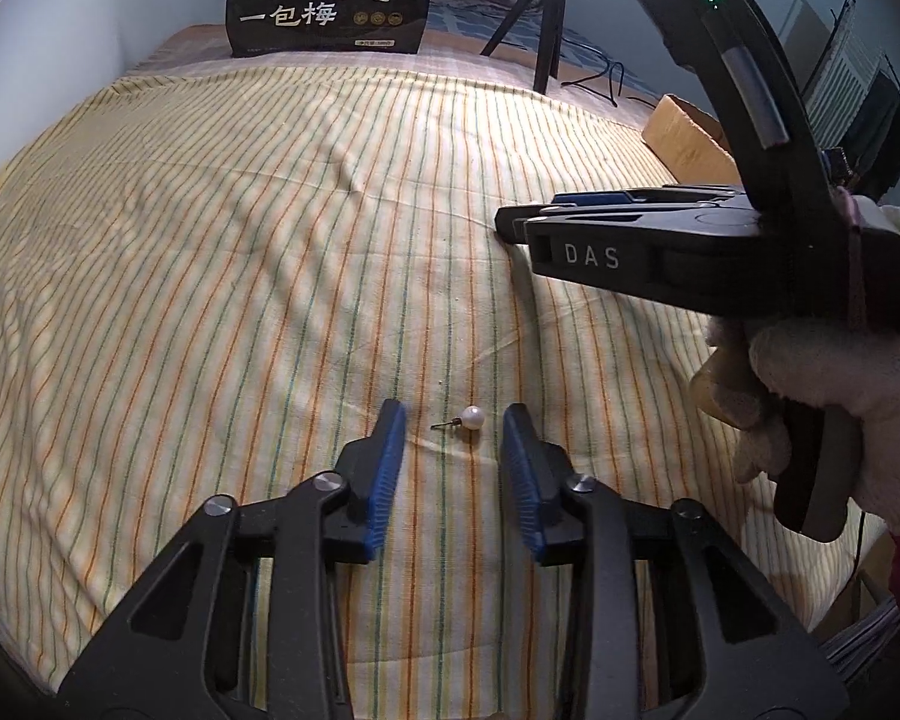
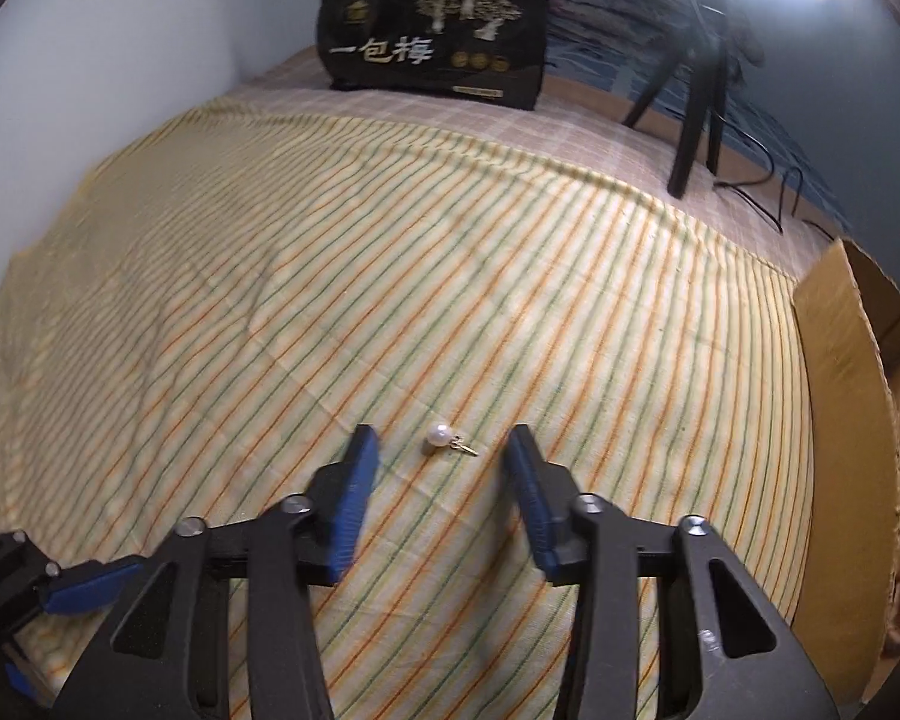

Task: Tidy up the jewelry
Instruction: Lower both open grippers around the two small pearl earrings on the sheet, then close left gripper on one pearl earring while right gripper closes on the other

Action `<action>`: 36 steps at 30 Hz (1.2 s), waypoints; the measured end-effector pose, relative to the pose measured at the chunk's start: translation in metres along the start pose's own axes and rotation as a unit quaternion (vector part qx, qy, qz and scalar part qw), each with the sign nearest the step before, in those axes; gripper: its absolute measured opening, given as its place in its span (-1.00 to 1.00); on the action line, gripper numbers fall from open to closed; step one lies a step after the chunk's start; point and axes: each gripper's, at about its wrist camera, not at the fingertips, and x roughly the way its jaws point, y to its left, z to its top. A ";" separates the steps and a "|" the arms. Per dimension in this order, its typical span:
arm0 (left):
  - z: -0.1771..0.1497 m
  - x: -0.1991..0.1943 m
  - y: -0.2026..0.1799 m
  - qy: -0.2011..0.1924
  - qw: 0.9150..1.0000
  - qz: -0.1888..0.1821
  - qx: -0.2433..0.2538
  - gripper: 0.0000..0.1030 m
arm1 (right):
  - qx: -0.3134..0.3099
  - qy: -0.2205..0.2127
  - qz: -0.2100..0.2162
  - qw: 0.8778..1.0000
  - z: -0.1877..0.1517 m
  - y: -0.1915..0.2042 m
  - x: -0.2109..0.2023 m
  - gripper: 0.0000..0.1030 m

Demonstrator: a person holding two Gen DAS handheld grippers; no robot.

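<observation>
- On the striped cloth (image 1: 270, 252), as seen from the left wrist, a pearl earring (image 1: 467, 418) is shown lying loose, its thin post pointing to the picture's left. The left gripper (image 1: 453, 426) is held low with its jaws apart, one blue pad to either side of the earring and neither touching it; this straddle is judged to have been set up so that closing would pinch the piece.
- Farther right in the same view, the right gripper (image 1: 513, 227) is seen side-on in a gloved hand (image 1: 822, 396), well apart from this earring. Whether its jaws are parted cannot be told from this side.
- At the back, a black printed bag (image 1: 330, 0) is stood upright, with a tripod (image 1: 546, 18) beside it and a cardboard box (image 1: 687, 138) at the cloth's right edge.
- From the right wrist, a pearl earring (image 2: 445, 439) with a gold-coloured post is framed between the parted jaws of the right gripper (image 2: 441, 450), untouched. It is judged to be a second earring, so that one piece is lined up for each gripper.
- At the lower left edge, part of the left gripper (image 2: 60, 591) is visible.
</observation>
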 end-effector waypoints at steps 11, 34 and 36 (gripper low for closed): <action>0.001 -0.001 0.002 0.000 1.000 -0.010 -0.002 -0.68 | -0.017 0.003 0.000 1.000 0.000 0.007 -0.002 -0.91; 0.006 -0.021 -0.002 -0.019 1.000 -0.008 0.008 -0.69 | 0.029 -0.001 0.058 0.998 0.001 -0.007 -0.011 -0.61; 0.006 -0.020 -0.001 -0.019 1.000 -0.008 0.008 -0.69 | 0.028 -0.007 0.058 0.998 0.001 -0.005 -0.010 -0.43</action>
